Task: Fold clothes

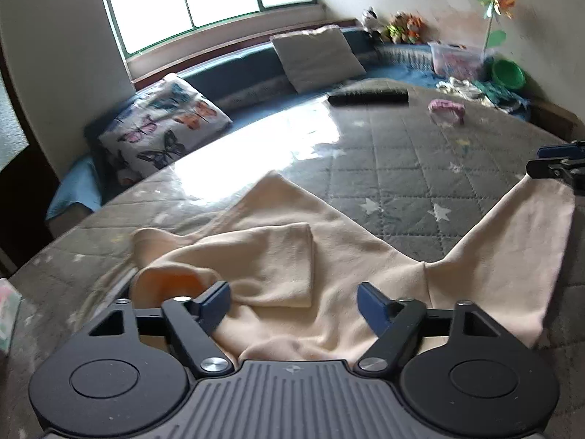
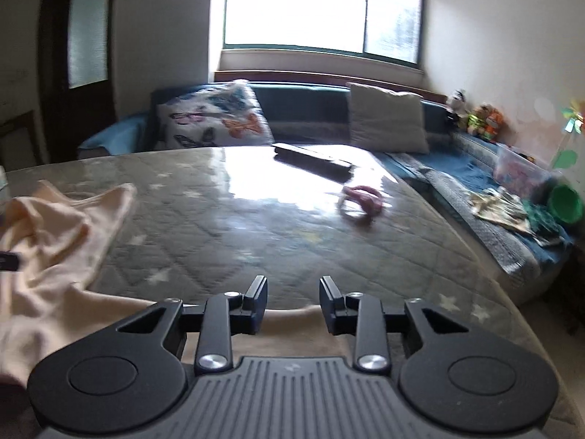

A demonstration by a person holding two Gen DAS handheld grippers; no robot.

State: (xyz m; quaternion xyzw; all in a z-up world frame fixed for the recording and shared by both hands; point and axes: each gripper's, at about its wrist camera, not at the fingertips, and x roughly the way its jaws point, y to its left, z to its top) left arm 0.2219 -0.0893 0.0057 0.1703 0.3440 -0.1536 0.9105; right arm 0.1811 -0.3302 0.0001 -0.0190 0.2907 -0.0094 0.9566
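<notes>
A cream garment [image 1: 292,256] lies crumpled on the grey quilted table [image 1: 402,153], one part folded over its middle. My left gripper [image 1: 294,305] is open just above the garment's near edge, nothing between its blue fingers. My right gripper [image 2: 292,301] is open, hovering over the garment's near right edge [image 2: 292,336]. It shows at the right edge of the left wrist view [image 1: 559,162], above a raised corner of the cloth. More of the garment [image 2: 55,241] lies to the left in the right wrist view.
A dark remote-like bar [image 1: 367,96] and a pink item [image 1: 448,109] lie at the table's far side. A sofa behind holds a butterfly pillow [image 1: 164,124], a grey pillow [image 1: 318,56], toys, a plastic box [image 1: 457,59] and a green bowl [image 1: 508,73].
</notes>
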